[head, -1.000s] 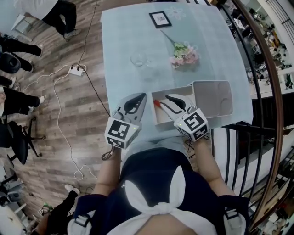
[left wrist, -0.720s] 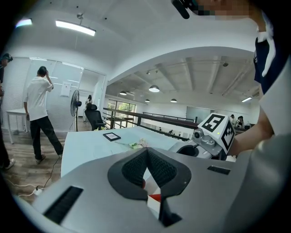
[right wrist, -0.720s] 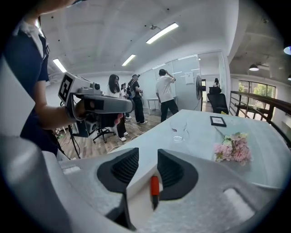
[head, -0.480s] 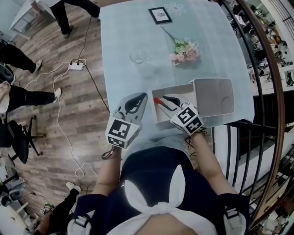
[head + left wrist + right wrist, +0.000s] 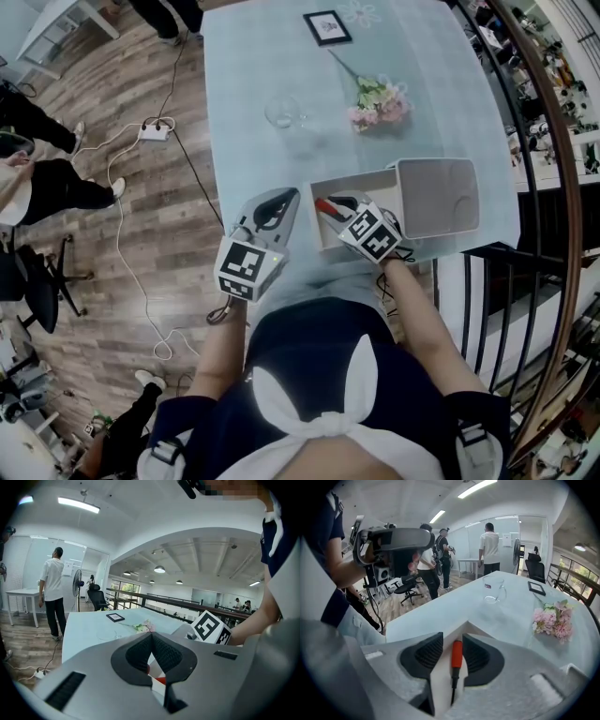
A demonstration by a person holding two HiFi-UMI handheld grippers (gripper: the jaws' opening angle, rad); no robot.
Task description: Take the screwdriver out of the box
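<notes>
right gripper (image 5: 452, 638) spread astride the screwdriver (image 5: 456, 655) in the box (image 5: 352, 180) (left gripper (image 5: 151, 638) clenched, empty).

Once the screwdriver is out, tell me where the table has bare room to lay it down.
Widest bare patch: the pale blue table's far left, between the black picture frame and the clear glass. A narrower strip runs between the glass, the pink flower bunch and the open white box. The near edge is crowded: box and its white lid.
</notes>
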